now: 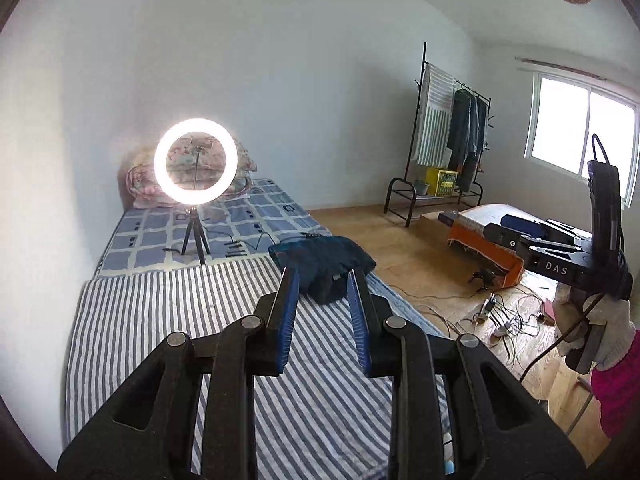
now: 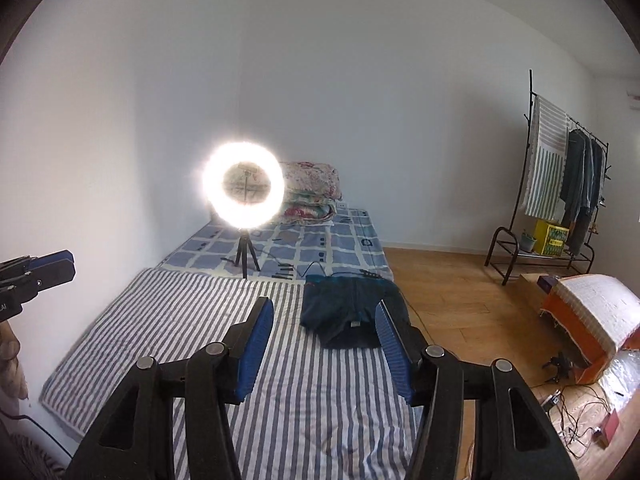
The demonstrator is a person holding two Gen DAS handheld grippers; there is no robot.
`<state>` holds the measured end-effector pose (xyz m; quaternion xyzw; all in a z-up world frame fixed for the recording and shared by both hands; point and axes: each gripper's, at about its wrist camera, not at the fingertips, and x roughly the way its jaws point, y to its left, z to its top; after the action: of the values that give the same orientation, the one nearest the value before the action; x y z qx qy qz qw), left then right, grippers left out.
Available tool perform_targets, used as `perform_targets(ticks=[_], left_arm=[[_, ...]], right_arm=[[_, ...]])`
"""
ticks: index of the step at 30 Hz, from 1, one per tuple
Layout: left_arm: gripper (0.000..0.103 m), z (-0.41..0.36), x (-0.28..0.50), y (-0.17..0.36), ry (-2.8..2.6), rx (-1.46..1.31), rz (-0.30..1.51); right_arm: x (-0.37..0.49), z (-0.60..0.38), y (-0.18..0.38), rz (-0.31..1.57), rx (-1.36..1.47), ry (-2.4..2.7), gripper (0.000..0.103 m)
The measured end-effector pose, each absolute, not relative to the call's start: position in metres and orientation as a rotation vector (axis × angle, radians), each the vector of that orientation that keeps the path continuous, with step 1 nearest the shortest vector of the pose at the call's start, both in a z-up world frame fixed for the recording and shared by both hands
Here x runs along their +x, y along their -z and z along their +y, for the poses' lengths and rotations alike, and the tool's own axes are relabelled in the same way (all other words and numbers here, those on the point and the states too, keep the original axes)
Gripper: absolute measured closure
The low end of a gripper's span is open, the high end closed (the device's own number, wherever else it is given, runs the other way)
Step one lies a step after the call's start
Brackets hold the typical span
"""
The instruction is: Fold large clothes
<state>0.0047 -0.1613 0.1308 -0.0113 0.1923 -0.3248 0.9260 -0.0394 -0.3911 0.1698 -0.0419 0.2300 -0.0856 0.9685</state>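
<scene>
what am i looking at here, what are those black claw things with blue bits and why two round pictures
Each picture comes from a wide-angle camera mounted on a hand-held gripper, looking forward along its two fingers, which is why both look round and warped. A person carries one in each hand; there is no robot arm. The left view shows the left hand-held gripper with its blue-padded fingers apart and nothing between them. The right view shows the right hand-held gripper, also open and empty, its fingers wider apart. Ahead lies a striped mattress cover with a folded dark garment on it. Behind stands a lit ring light on a small tripod. Off to the right is a clothes rack with hanging clothes.
</scene>
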Motion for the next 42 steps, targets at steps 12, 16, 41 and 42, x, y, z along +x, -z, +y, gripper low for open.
perform_targets(ticks=[12, 16, 41, 42], left_arm=[[0.078, -0.181, -0.011, -0.056, 0.629, 0.011, 0.490], [0.047, -0.188, 0.000, -0.036, 0.586, 0.006, 0.495], [0.005, -0.196, 0.020, -0.008, 0.486, 0.066, 0.468], [0.004, -0.196, 0.019, -0.009, 0.482, 0.067, 0.466]], right_arm=[[-0.049, -0.377, -0.084, 0.524, -0.017, 0.162, 0.045], [-0.037, -0.376, -0.060, 0.542, -0.004, 0.183, 0.044], [-0.023, -0.396, -0.008, 0.517, 0.016, 0.258, 0.002], [-0.022, -0.398, -0.008, 0.519, 0.021, 0.259, 0.002]])
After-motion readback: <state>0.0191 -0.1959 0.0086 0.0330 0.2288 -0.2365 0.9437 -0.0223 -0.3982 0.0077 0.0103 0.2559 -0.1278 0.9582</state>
